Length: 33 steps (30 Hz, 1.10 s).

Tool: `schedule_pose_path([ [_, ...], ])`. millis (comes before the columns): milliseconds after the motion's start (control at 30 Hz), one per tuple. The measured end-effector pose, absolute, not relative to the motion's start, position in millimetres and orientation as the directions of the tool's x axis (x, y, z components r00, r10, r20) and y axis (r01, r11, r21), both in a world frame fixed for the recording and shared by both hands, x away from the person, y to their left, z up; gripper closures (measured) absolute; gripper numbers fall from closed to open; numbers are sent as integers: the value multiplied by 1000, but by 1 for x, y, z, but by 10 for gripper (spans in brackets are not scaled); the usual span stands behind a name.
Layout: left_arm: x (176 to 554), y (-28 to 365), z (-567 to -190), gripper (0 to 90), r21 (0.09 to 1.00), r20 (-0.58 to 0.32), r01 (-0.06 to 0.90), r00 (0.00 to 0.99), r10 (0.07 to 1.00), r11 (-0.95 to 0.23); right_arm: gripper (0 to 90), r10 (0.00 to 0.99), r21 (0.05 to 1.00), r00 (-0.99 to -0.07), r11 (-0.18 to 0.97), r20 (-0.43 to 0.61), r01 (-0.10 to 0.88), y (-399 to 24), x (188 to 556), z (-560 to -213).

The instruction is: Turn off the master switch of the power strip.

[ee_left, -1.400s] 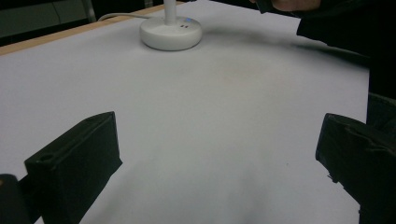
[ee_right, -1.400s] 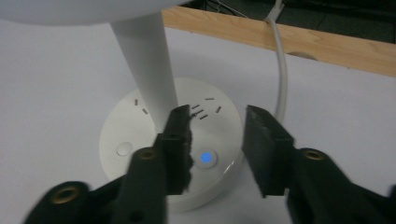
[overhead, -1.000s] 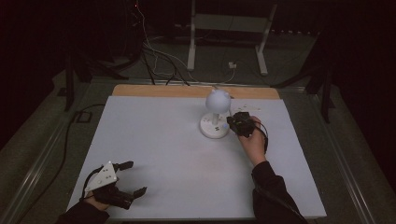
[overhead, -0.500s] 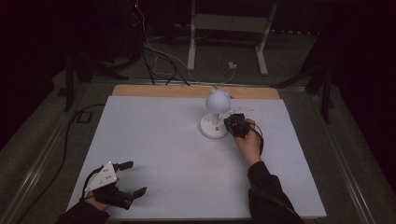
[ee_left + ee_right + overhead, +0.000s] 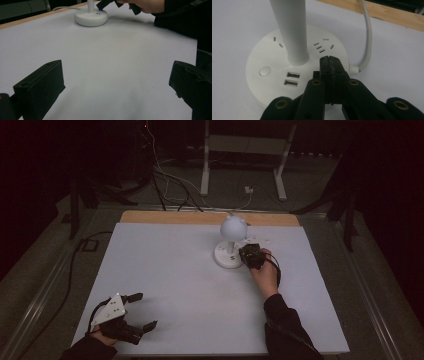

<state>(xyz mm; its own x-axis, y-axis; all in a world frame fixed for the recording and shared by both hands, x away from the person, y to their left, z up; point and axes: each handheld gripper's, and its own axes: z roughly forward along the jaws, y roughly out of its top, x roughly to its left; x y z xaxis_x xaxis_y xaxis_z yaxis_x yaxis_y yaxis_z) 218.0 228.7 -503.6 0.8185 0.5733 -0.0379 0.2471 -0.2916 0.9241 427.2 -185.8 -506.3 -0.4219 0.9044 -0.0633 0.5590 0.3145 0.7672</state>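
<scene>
Lamp (image 5: 231,245) at far centre of table (image 5: 165,270), stem upright.
Right gripper (image 5: 331,65), jaws pressed together, tip over base's right edge; button (image 5: 264,71) lies left. Left gripper (image 5: 134,310) spread, well apart, near-left.

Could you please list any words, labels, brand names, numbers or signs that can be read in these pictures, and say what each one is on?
There is no readable text.
Lamp base: blank white top, with only socket slots, two USB ports and a plain round button; no print.
Left gripper: its grey plate has nothing legible on it from the high view.
Right gripper: black jaws pressed together, unmarked.
Table sheet: plain white.
</scene>
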Motion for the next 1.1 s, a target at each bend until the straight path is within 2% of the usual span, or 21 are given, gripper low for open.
schedule_pose_path([
  [500,217,228,-504,3,923,-38,248,819,573,-293,900,886,754,-434,396,-164,523,-179,424,-508],
  [1100,217,229,-503,3,925,-40,248,816,577,-287,900,897,765,-414,374,-154,525,-178,422,-509],
])
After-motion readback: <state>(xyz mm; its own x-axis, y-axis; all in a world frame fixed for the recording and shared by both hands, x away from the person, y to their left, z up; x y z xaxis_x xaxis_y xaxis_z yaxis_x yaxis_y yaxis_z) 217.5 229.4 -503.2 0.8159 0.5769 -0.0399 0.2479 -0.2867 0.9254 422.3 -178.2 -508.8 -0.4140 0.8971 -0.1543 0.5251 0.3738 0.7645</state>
